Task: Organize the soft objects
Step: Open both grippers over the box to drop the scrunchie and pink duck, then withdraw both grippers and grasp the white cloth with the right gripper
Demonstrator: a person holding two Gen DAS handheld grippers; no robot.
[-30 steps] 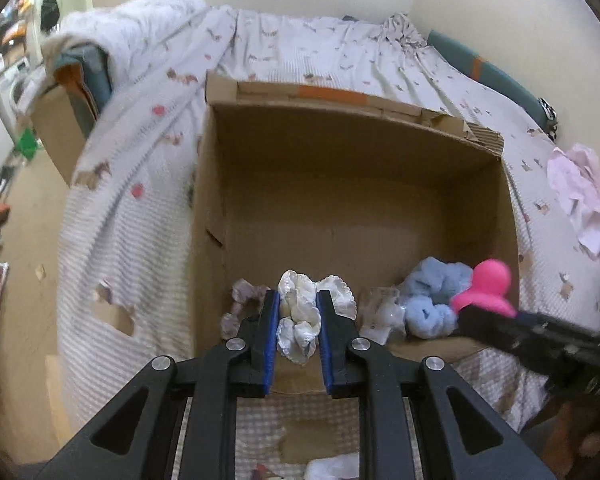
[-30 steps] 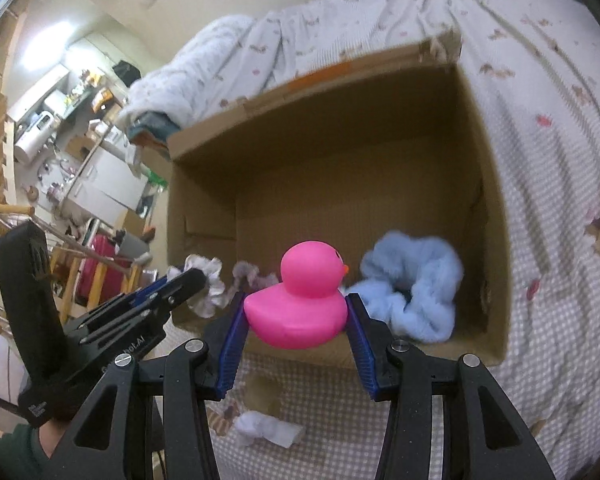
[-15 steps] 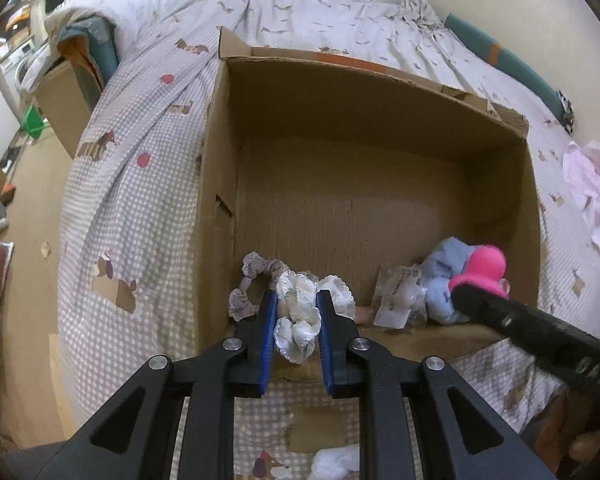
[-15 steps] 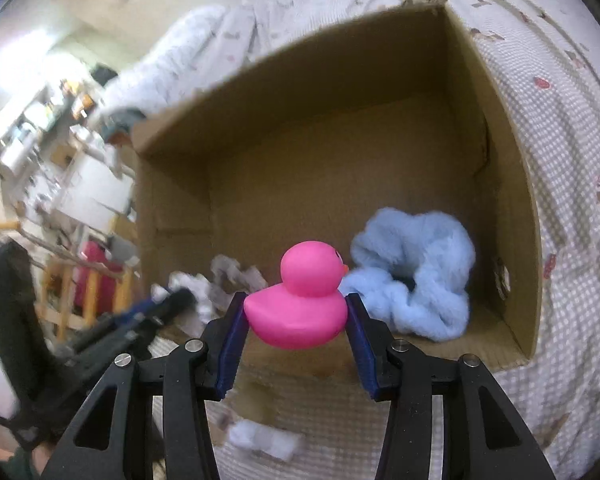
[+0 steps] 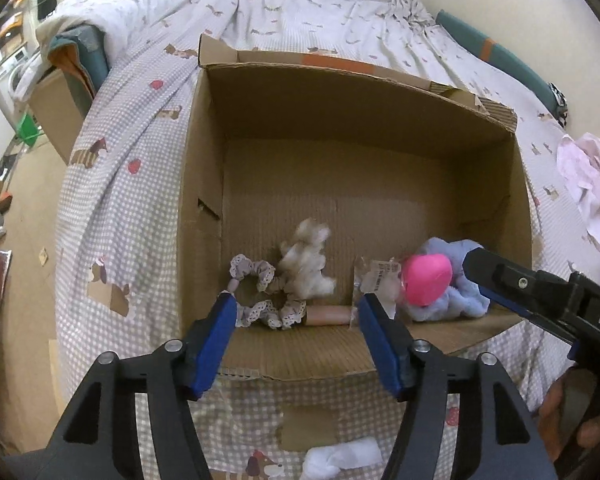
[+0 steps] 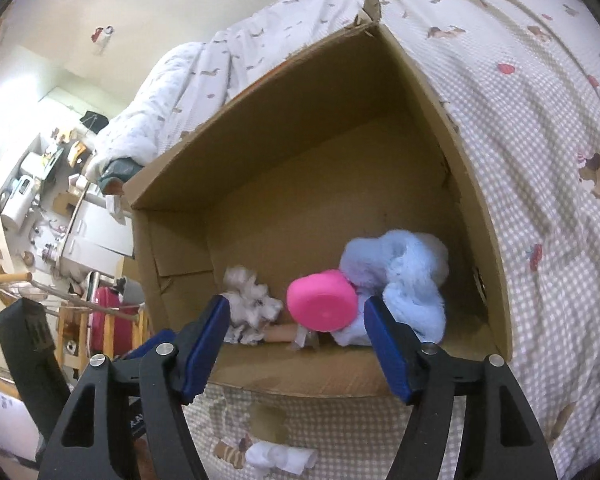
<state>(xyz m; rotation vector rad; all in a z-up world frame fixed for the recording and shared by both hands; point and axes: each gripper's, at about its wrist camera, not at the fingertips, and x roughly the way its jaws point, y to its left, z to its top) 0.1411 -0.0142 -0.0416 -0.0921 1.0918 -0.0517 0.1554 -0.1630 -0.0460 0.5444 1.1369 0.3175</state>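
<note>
checked bedspread (image 5: 132,200) carries a cardboard box (image 5: 204,184); left gripper (image 5: 296,336) and right gripper (image 6: 296,340) both gape, seemingly empty.

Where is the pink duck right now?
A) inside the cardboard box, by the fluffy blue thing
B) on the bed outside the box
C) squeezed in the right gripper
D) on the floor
A: the pink duck lies tipped inside the cardboard box against the blue scrunchie, and the right gripper is open with nothing in it.
</note>
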